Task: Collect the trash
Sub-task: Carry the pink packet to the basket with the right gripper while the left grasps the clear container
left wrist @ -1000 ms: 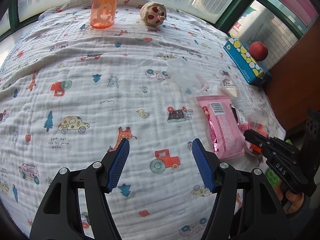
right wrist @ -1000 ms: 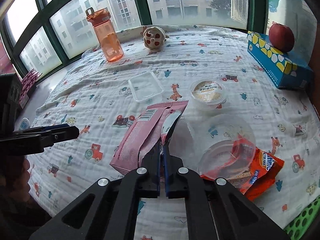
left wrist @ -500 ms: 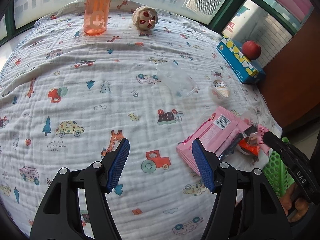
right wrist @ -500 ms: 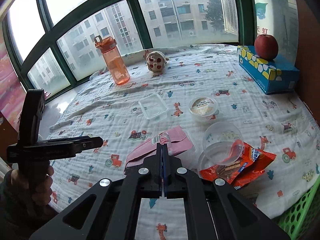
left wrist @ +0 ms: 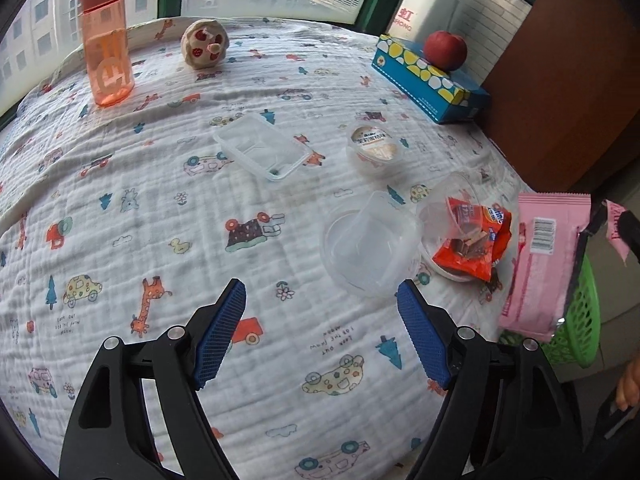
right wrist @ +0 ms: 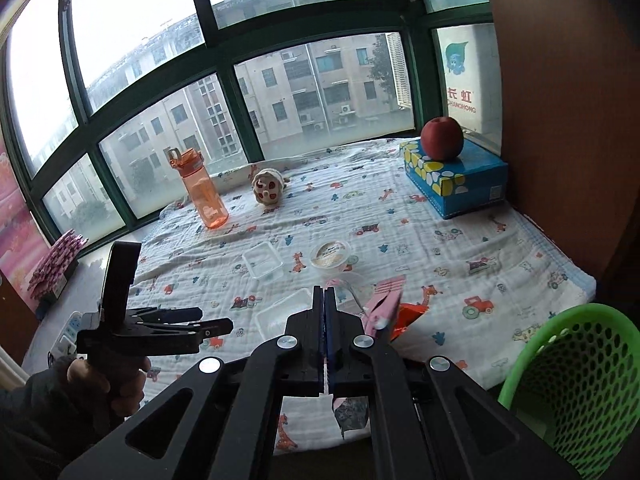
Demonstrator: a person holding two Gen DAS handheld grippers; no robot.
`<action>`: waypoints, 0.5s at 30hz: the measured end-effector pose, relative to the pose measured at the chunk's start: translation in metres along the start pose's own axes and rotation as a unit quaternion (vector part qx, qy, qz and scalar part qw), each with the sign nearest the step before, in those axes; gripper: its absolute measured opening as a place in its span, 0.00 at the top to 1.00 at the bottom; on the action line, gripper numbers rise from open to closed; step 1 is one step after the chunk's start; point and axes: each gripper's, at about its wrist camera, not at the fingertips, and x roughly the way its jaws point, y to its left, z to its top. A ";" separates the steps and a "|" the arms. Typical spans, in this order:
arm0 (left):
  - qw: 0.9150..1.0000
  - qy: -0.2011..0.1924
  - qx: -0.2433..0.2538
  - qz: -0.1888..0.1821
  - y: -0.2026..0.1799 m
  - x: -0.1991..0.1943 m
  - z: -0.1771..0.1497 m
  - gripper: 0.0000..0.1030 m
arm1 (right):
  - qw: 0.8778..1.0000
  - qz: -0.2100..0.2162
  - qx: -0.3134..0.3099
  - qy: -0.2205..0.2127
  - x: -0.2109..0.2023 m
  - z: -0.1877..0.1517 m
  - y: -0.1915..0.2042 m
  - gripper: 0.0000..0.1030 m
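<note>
While the right gripper (right wrist: 324,292) stays clamped on the pink snack wrapper (left wrist: 544,264), the wrapper hangs off the table edge above the green basket (right wrist: 576,364). Left gripper (left wrist: 320,304) hovers spread wide, holding nothing, over the cartoon-print cloth (left wrist: 160,200) near a clear plastic cup (left wrist: 368,244) and orange wrapper (left wrist: 472,240).

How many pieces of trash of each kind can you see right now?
Clear plastic containers: 3 (tray, tub, cup)
Snack wrappers: 2 (pink wrapper, orange wrapper)
Lidded pudding cup: 1
Total: 6
</note>
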 end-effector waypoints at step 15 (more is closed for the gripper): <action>0.989 0.028 0.147 0.003 -0.055 0.060 0.020 0.20 | 0.991 -0.103 0.067 -0.054 -0.085 -0.015 -0.076 0.99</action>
